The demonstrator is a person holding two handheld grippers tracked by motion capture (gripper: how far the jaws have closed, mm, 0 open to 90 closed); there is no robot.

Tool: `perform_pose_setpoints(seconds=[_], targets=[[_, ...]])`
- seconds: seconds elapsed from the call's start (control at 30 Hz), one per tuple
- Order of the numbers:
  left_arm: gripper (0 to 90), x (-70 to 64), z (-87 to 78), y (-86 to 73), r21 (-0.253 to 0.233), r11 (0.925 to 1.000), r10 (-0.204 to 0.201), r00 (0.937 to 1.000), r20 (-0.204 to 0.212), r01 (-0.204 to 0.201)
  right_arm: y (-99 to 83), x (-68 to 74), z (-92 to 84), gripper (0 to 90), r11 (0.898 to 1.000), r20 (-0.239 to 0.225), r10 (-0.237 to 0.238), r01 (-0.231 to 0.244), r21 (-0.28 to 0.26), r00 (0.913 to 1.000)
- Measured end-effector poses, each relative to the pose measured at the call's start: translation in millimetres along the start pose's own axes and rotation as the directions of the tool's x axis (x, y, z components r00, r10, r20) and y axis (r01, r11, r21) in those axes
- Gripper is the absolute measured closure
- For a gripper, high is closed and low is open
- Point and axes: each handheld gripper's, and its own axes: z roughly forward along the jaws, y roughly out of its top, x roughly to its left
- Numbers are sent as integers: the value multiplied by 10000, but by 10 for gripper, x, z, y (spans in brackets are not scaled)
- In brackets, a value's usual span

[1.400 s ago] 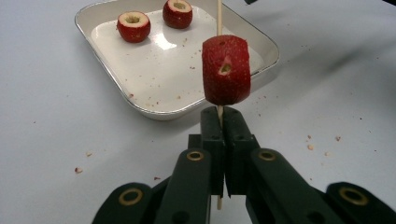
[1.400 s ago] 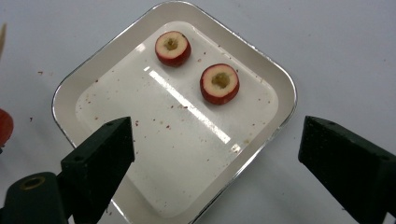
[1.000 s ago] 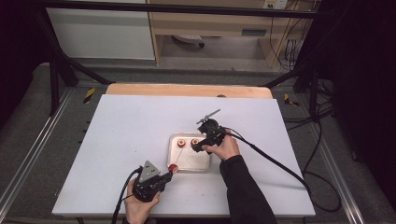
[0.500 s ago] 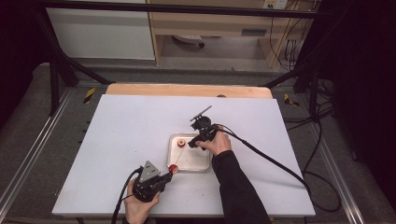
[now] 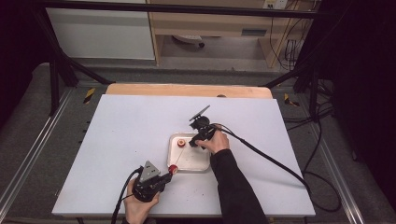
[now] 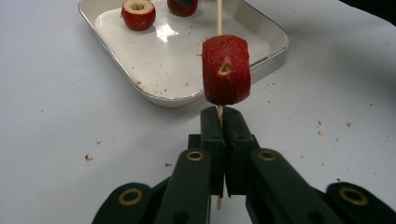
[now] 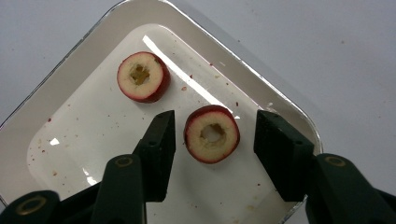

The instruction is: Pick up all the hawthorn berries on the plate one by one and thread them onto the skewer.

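Two cored red fruit rings [image 7: 212,134] in shallow white metal tray [image 7: 70,79]: one between parted right gripper [image 7: 212,149] jaws. Left gripper [image 6: 219,122] clamps thin wooden skewer [image 6: 218,16] threading third red fruit piece [image 6: 226,70].

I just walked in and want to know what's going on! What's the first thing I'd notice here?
Probably the red fruit piece stuck on a thin wooden skewer, which the left gripper pinches tight just in front of the white tray. In the tray, the right gripper hangs open around a cored fruit ring, with another ring lying beside it.
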Motion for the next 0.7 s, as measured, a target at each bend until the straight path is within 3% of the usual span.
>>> perform_pose_setpoints(seconds=[0.3, 0.57, 0.7], targets=[[884, 4, -1, -1, -6, 10000, -9, 10000, 1, 9, 1, -6, 41, 599, 9997, -64, 216, -215, 98, 9997], [884, 2, 1, 2, -12, 10000, -1, 10000, 7, 1, 2, -12, 44, 607, 9991, -57, 383, -381, 201, 9993], [884, 0, 1, 5, -19, 10000, 7, 10000, 0, -7, 7, -12, 1, 608, 9984, -110, 556, -557, -22, 9984]])
